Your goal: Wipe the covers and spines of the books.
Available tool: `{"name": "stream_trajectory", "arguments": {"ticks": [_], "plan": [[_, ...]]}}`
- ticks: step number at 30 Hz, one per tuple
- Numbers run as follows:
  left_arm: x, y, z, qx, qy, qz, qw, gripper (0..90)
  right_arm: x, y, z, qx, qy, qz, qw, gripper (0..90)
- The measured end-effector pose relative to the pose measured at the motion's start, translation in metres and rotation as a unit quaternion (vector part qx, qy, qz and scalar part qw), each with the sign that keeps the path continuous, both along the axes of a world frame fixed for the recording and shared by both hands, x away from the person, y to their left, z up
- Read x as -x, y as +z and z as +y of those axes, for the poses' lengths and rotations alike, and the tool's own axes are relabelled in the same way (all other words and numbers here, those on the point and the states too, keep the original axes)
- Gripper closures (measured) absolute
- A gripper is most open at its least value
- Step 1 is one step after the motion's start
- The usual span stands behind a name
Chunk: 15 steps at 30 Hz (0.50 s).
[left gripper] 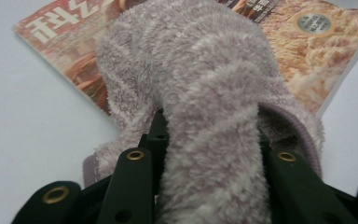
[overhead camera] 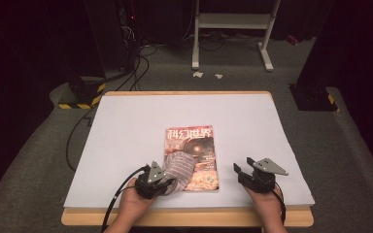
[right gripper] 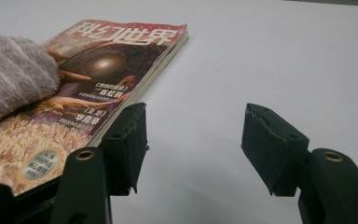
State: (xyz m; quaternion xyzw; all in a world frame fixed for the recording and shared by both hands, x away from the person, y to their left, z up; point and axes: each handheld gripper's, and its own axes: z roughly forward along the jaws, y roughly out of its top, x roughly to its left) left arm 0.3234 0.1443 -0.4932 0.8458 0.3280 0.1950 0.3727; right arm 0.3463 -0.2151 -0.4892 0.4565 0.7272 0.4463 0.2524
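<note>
A striped fleece cloth [left gripper: 205,93] is clamped in the left gripper [overhead camera: 161,180] and draped over the magazine [overhead camera: 192,145] near the table's front edge; the magazine could be dragged askew, seemingly unheld, while the right gripper [right gripper: 193,149] stands open beside it

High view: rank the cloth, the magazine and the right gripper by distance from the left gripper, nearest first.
1. Cloth: clamped in the left gripper, draped over the magazine.
2. Magazine: just beyond, under the cloth.
3. Right gripper: across the magazine, on its right, open.
</note>
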Motion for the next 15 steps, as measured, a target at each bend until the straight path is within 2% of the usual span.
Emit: {"name": "stream_trajectory", "arguments": {"ticks": [6,10,15], "plan": [[-0.008,0.0,-0.029,0.002,-0.018,0.009,0.9998,65.3,-0.004,0.001,-0.001,-0.009,0.002,0.004,0.9999,41.1],[-0.015,0.001,-0.053,0.009,-0.041,0.016,0.999,65.3,-0.003,0.002,-0.002,-0.014,0.001,0.004,0.9999,41.4],[-0.02,0.002,-0.086,0.005,-0.066,0.018,0.9976,65.3,-0.003,0.003,-0.005,-0.016,-0.006,0.001,0.9999,41.3]]}}
